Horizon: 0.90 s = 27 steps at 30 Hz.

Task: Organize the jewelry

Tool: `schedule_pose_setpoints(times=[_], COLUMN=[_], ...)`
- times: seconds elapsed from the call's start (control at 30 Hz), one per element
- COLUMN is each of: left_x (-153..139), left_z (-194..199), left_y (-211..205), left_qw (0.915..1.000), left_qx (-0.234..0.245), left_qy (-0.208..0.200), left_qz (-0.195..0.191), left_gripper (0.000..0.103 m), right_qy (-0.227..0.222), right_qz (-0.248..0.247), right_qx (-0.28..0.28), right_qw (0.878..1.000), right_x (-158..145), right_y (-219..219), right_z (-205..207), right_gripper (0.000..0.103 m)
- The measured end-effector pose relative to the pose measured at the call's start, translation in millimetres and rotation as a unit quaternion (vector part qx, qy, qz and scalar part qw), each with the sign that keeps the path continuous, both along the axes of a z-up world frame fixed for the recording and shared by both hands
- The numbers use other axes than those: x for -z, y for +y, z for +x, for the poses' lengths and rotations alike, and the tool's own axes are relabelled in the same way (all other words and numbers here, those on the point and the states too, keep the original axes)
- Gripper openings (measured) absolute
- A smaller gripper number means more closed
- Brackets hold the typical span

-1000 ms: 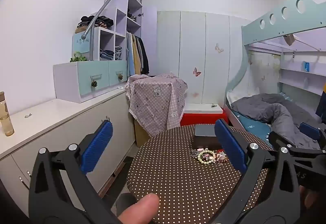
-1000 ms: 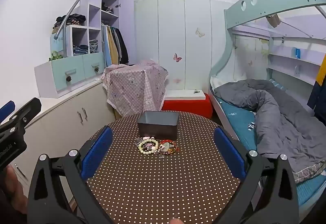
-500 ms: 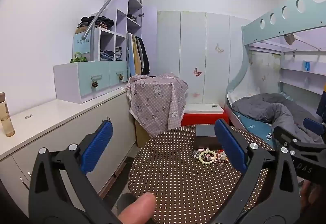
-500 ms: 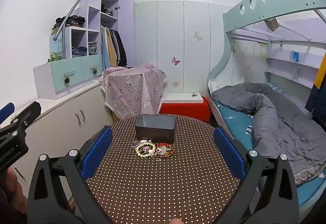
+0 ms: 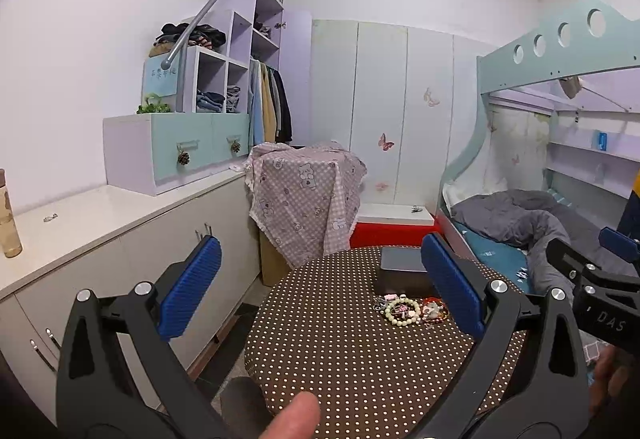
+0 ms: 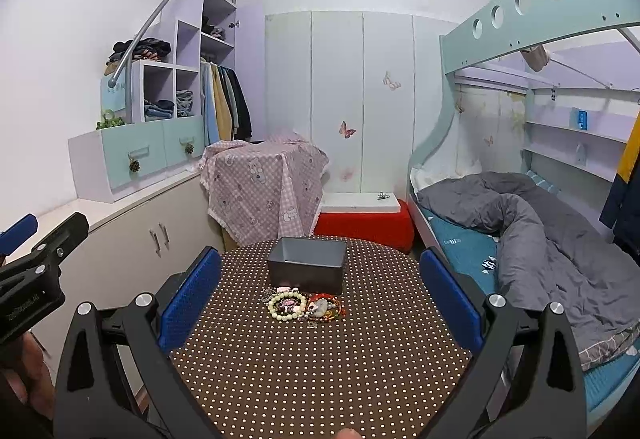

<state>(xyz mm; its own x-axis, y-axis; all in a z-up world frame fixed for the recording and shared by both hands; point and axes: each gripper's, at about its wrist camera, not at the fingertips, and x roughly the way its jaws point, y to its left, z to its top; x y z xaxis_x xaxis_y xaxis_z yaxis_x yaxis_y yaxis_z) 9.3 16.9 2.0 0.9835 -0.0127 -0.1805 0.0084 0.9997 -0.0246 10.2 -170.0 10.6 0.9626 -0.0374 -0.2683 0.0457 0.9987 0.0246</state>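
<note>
A small pile of jewelry (image 6: 304,306) lies on a round table with a brown dotted cloth (image 6: 320,371): a pale bead bracelet (image 6: 286,306) and red beads (image 6: 330,309). Just behind it stands an empty dark grey box (image 6: 307,269). In the left wrist view the pile (image 5: 408,311) and the box (image 5: 402,273) sit to the right. My left gripper (image 5: 320,291) is open and empty, left of the pile. My right gripper (image 6: 320,295) is open and empty, above the table, with the pile between its fingers' line of sight.
White cabinets (image 5: 120,239) run along the left wall, with a bottle (image 5: 8,215) on top. A cloth-covered stand (image 6: 264,187) and a red box (image 6: 366,225) stand behind the table. A bunk bed with a grey duvet (image 6: 540,231) is at the right.
Both grippers have drifted slightly; the box and jewelry sit a little lower in the right wrist view. Both grippers stay open and empty.
</note>
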Motion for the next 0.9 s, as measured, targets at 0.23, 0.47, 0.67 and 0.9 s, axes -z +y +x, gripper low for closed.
schedule_pose_setpoints(times=[0.23,0.47,0.67,0.9], left_x=[-1,-3,1,19], left_z=[7,10,22,46], left_y=[-8,-14,-19,-23], left_qw=[0.9999,0.9996,0.9996,0.9991], left_qx=[0.013,0.028,0.028,0.027], left_qy=[0.000,-0.006,0.004,0.029], left_qz=[0.011,0.006,0.009,0.015], left_gripper=[0.098,0.098,0.098,0.098], right_qy=[-0.004,-0.009,-0.007,0.007], right_qz=[0.000,0.001,0.001,-0.004], right_qx=[0.002,0.001,0.003,0.003], right_qw=[1.000,1.000,1.000,1.000], right_x=[-1,-4,-3,5], right_y=[-2,-3,-6,-13], right_z=[4,10,15,32], right_gripper=[0.096,0.096,0.096,0.096])
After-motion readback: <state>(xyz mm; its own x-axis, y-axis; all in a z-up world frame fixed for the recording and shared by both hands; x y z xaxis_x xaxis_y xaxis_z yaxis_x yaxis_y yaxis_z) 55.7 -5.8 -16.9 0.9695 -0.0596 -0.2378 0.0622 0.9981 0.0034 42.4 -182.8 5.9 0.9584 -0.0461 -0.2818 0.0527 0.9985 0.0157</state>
